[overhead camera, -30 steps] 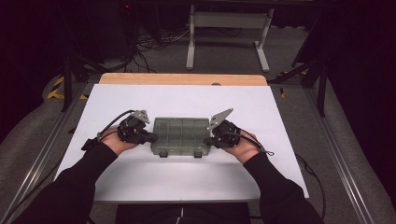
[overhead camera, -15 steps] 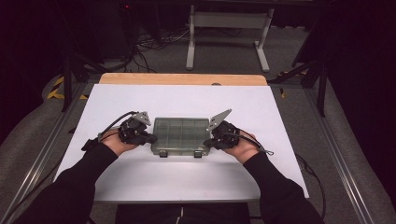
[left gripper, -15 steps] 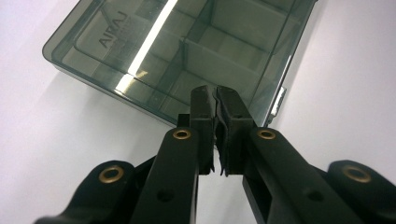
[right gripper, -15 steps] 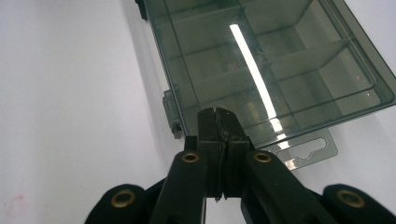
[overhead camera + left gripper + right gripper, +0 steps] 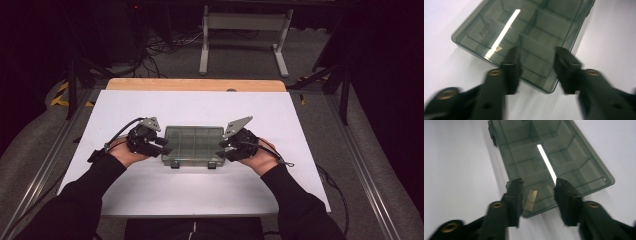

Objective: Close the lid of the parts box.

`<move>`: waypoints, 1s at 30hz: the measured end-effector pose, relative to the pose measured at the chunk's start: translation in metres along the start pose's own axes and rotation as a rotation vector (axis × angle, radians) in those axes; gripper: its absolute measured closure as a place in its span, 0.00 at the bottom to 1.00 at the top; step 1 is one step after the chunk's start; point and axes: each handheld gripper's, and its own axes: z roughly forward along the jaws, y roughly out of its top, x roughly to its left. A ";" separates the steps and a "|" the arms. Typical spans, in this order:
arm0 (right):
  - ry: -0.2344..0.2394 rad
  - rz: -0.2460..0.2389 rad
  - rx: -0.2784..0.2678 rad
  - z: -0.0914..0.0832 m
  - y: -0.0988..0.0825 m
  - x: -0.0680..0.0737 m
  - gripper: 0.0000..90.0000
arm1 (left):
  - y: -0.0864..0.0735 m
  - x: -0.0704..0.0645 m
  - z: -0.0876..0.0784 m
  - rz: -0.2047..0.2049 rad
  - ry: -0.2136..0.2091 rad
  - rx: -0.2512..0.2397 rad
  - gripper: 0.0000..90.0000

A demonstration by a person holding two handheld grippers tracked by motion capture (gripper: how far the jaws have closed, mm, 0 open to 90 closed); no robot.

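Box: your smoky clear compartment box (image 5: pixel 193 145) lies flat in the middle of the white table (image 5: pixel 200 105), lid down, long side across in front of you.
Left gripper: your left gripper (image 5: pixel 162 146) sits at the box's left end, and its jaws have just been opening. In the left gripper view (image 5: pixel 535 71) they stand apart over that end of the box, pads off it as far as you can see. Released.
Right gripper: your right gripper (image 5: pixel 223 148) is at the right end, jaws also just opening. In the right gripper view (image 5: pixel 536 198) they straddle the near end of the lid with a gap either side. Let go as well.
Around you: a wooden board edge (image 5: pixel 195 84) runs along the far side of the table. Beyond it stands a pale metal frame (image 5: pixel 243 35), and cables (image 5: pixel 160 47) lie on the dark floor. Grey rails (image 5: pixel 370 180) flank the table.
In the way: nothing sits between either gripper and the box. The table around it is bare white.
Inside the box: dividers show through the lid. A small brass-coloured piece (image 5: pixel 531 199) lies in the end compartment by your right jaws.
Hard to make out: both gripper views are blurred at the jaws. Raised lettering on the lid (image 5: pixel 485 32) is unreadable. Glare stripes cross the lid, and the other compartments' contents cannot be told.
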 end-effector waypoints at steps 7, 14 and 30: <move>-0.001 0.043 -0.108 -0.012 0.003 -0.001 0.36 | -0.002 -0.004 -0.012 -0.020 -0.003 -0.101 0.20; -0.031 0.039 -0.192 -0.022 0.005 0.002 0.13 | -0.006 -0.007 -0.029 -0.030 0.011 -0.197 0.05; -0.102 0.026 -0.389 -0.049 -0.012 0.011 0.01 | -0.037 -0.023 -0.054 -0.002 0.092 -0.432 0.01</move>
